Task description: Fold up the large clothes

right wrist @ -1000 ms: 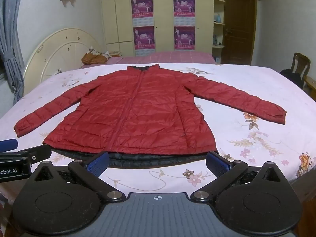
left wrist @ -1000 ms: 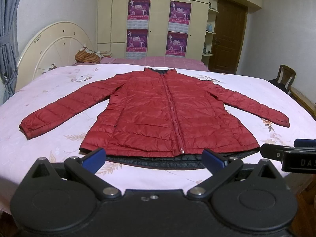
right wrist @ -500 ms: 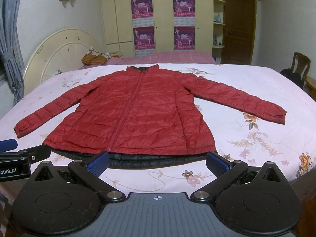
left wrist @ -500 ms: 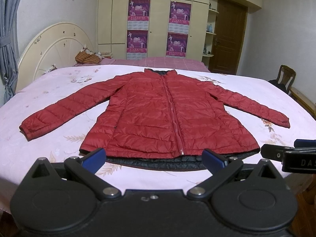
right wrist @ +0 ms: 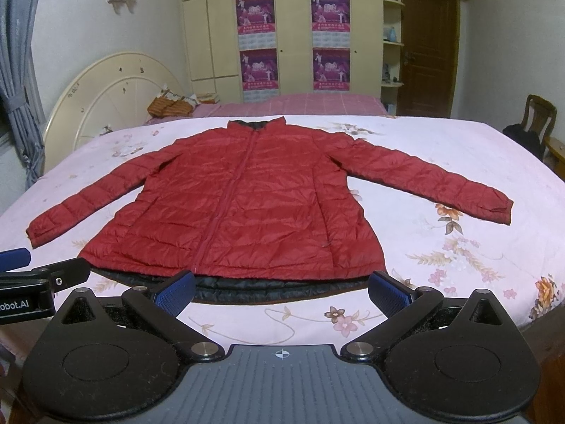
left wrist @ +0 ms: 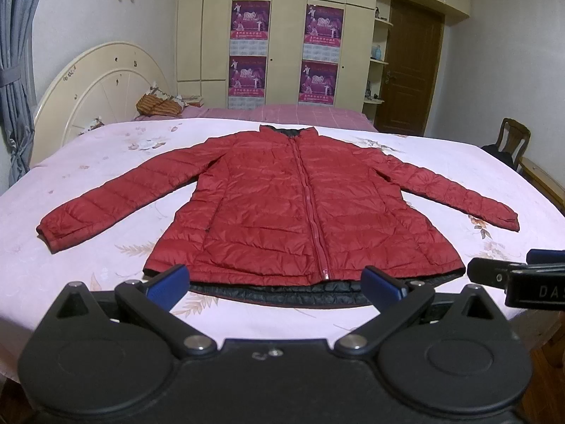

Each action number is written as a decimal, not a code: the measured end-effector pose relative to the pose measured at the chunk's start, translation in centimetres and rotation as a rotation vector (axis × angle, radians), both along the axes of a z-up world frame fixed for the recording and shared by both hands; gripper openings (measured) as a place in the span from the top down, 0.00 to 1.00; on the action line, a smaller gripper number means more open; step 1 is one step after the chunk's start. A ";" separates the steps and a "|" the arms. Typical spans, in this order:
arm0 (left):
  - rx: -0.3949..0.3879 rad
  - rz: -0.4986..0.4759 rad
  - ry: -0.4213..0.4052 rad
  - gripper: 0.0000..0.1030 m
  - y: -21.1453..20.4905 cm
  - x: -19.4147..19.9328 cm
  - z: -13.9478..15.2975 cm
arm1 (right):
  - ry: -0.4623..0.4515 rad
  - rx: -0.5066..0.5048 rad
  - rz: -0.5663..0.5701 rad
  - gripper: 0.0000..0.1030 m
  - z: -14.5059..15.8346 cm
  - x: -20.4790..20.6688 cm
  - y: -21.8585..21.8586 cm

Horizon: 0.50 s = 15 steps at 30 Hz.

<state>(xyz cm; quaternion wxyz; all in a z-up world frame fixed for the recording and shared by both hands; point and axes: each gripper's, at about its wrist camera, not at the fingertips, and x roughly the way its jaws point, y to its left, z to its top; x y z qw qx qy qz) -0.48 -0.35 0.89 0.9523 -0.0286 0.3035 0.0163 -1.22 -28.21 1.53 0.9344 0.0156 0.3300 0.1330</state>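
Almost nothing has moved since the earlier frames: both wrist views sit a touch nearer the bed, and the garment lies as it did.

A red quilted puffer jacket (left wrist: 300, 212) with a dark lining lies flat, front up and zipped, across the middle of a pale pink floral bedsheet (left wrist: 88, 183). Its collar points toward the top of the frame, its hem toward the bottom, and both sleeves spread out to the left and right edges. A strip of dark lining shows below the hem.

The left gripper (left wrist: 273, 281), with blue-padded fingers, hovers at the lower centre of its view, just short of the hem, jaws spread wide and holding nothing. The right gripper (right wrist: 282, 288) hovers likewise in its own view, jaws wide apart and empty; its side also shows at the right edge of the left view.

Folding has not begun; this looks like the approach before the first fold. The next move likely calls for each gripper to reach a sleeve cuff or hem corner, pinch through the slippery padded fabric, and carry it across the body.
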 end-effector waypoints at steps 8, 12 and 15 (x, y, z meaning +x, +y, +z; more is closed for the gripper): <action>-0.001 0.001 -0.001 0.00 0.0 0.0 0.1 | 0.000 0.000 0.001 0.00 0.0 0.1 0.1; 0.000 0.001 -0.001 0.00 0.0 0.0 0.1 | 0.000 0.001 0.000 0.00 0.2 0.2 0.1; -0.002 0.003 -0.004 0.00 0.0 0.0 0.2 | -0.001 0.001 0.000 0.00 0.1 0.1 0.1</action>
